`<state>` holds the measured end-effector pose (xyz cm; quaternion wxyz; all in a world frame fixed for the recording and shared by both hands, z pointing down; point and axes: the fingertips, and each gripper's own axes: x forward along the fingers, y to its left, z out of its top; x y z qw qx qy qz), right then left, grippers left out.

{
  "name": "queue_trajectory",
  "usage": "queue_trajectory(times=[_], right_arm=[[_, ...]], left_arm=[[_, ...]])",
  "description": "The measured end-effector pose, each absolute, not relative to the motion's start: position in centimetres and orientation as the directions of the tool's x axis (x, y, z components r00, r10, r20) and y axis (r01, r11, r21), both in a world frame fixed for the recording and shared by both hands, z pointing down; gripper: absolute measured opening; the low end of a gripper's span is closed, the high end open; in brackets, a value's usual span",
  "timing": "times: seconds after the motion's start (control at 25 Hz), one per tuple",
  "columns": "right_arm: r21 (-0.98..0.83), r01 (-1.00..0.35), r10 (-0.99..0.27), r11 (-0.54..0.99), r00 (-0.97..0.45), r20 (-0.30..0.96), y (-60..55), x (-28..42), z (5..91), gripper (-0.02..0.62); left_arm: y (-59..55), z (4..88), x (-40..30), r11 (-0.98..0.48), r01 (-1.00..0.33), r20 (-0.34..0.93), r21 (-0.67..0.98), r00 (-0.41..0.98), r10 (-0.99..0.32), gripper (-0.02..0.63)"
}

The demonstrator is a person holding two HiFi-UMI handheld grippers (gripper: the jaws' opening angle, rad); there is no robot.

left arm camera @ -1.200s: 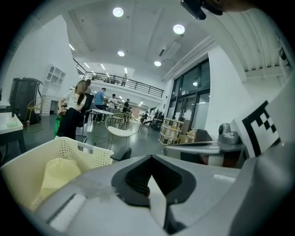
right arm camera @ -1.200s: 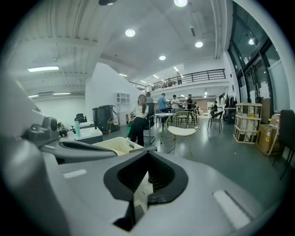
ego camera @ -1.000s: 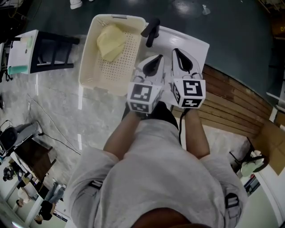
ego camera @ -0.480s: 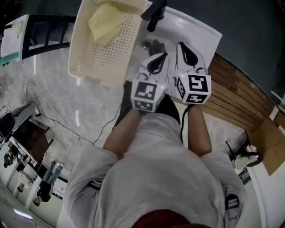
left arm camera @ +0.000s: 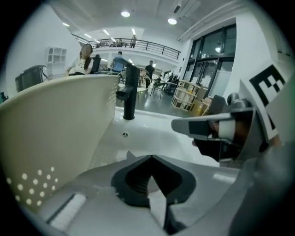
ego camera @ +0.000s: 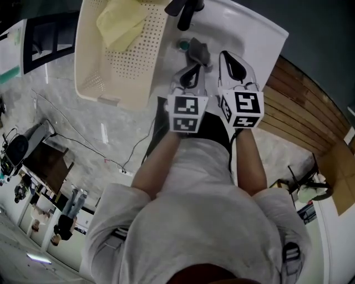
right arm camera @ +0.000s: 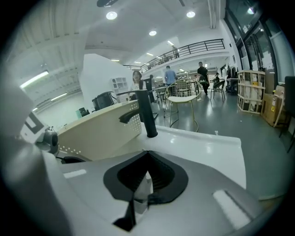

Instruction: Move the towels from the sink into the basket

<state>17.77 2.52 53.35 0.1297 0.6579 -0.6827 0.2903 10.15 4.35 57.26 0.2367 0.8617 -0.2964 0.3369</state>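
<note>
A cream perforated basket [ego camera: 125, 61] stands left of the white sink [ego camera: 249, 33], with a yellow towel [ego camera: 119, 22] lying in it. A crumpled grey towel [ego camera: 198, 51] lies in the sink below the black faucet [ego camera: 186, 11]. My left gripper [ego camera: 193, 66] is shut and empty, its tips just short of the grey towel. Beside it, my right gripper [ego camera: 226, 55] is also shut and empty over the sink's front. In the left gripper view the basket wall [left arm camera: 55, 120] fills the left and the faucet [left arm camera: 129, 92] stands ahead. The right gripper view shows the faucet [right arm camera: 146, 115] and basket [right arm camera: 101, 124].
A black stand [ego camera: 44, 39] sits left of the basket. Marble floor [ego camera: 72, 127] with a cable [ego camera: 83, 147] spreads at the left. Wooden slats [ego camera: 299, 105] run along the right. People and furniture stand far off in the hall behind the sink.
Both grippers have come forward over the sink's front edge, still shut. The grey towel in the sink has come into view just ahead of the left gripper.
</note>
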Motion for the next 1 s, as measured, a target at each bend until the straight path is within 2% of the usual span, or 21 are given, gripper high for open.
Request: queue_trajectory(times=[0.2,0.6,0.72,0.76,0.84,1.0], right_arm=[[-0.251,-0.967,-0.815,-0.043,-0.112,0.569,2.7,18.3,54.7,0.006],[-0.28,-0.957,-0.822,-0.076,-0.099,0.56,2.1,20.7,55.2,0.006],[-0.284,-0.955,-0.825,-0.088,-0.09,0.558,2.1,21.5,55.1,0.006],[-0.285,-0.954,-0.825,-0.093,-0.086,0.558,2.2,21.9,55.1,0.006],[-0.287,-0.952,-0.826,-0.109,-0.074,0.559,2.3,22.6,55.1,0.006],[-0.29,-0.948,-0.826,-0.131,-0.057,0.56,2.5,23.8,55.4,0.006]], left_arm=[[4.6,61.2,8.9,-0.716,-0.681,0.82,0.154,0.492,-0.292,0.02],[6.5,65.1,9.7,-0.744,-0.645,0.902,0.176,0.408,-0.14,0.022],[6.6,65.4,10.8,-0.742,-0.629,0.908,0.231,0.414,-0.068,0.138],[6.5,65.5,11.1,-0.742,-0.625,0.91,0.243,0.412,-0.049,0.157],[6.7,66.1,11.2,-0.742,-0.622,0.92,0.25,0.391,-0.018,0.179],[7.0,67.7,11.1,-0.746,-0.624,0.942,0.231,0.336,0.01,0.181]])
